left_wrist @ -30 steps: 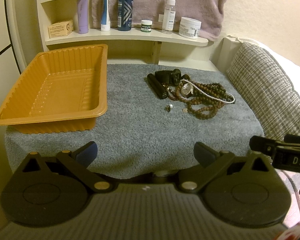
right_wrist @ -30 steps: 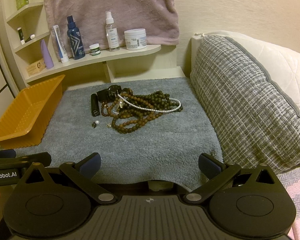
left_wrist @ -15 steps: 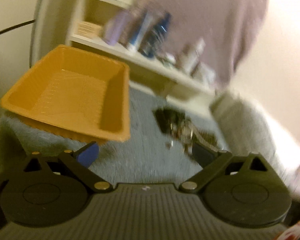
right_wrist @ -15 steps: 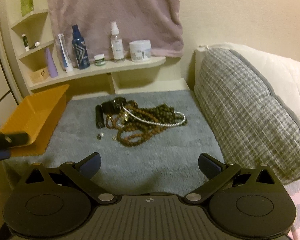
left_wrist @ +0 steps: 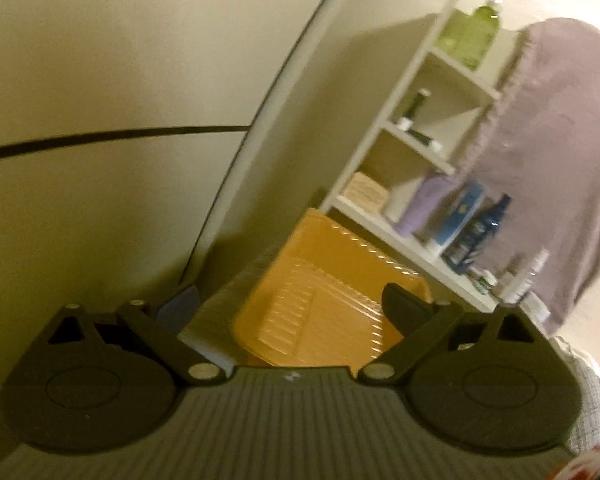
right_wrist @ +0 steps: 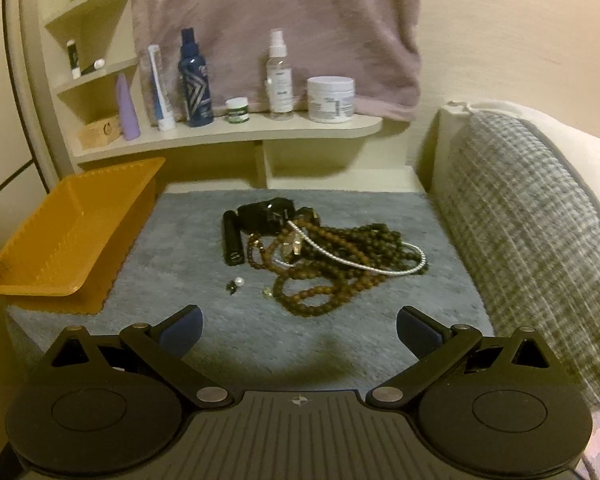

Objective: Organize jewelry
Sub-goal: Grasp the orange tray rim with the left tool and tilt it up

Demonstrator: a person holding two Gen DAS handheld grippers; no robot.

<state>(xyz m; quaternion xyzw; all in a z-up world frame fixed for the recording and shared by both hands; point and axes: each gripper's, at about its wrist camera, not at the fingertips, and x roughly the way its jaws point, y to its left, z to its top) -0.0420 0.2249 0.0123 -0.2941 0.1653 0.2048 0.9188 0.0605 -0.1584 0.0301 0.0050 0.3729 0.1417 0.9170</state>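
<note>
A tangle of brown bead strands with a white pearl string [right_wrist: 332, 256] lies on the grey mat [right_wrist: 240, 332], beside a black tube [right_wrist: 233, 242] and small earrings [right_wrist: 236, 283]. The empty orange tray [right_wrist: 72, 240] stands at the mat's left. My right gripper [right_wrist: 298, 324] is open, hovering short of the pile with nothing between its fingers. In the tilted, blurred left wrist view, my left gripper [left_wrist: 288, 300] faces the orange tray [left_wrist: 332, 252]; its jaws stand wide and are closing on nothing. The jewelry is out of that view.
A corner shelf [right_wrist: 220, 138] behind the mat carries bottles and jars, with a mauve towel [right_wrist: 276, 20] hanging above. A grey checked pillow [right_wrist: 532, 232] borders the mat on the right. A wall [left_wrist: 100, 80] rises left of the tray.
The left gripper has swung left and rolled, so its view now shows tray, wall and shelf instead of the jewelry. The right gripper has moved closer to the pile.
</note>
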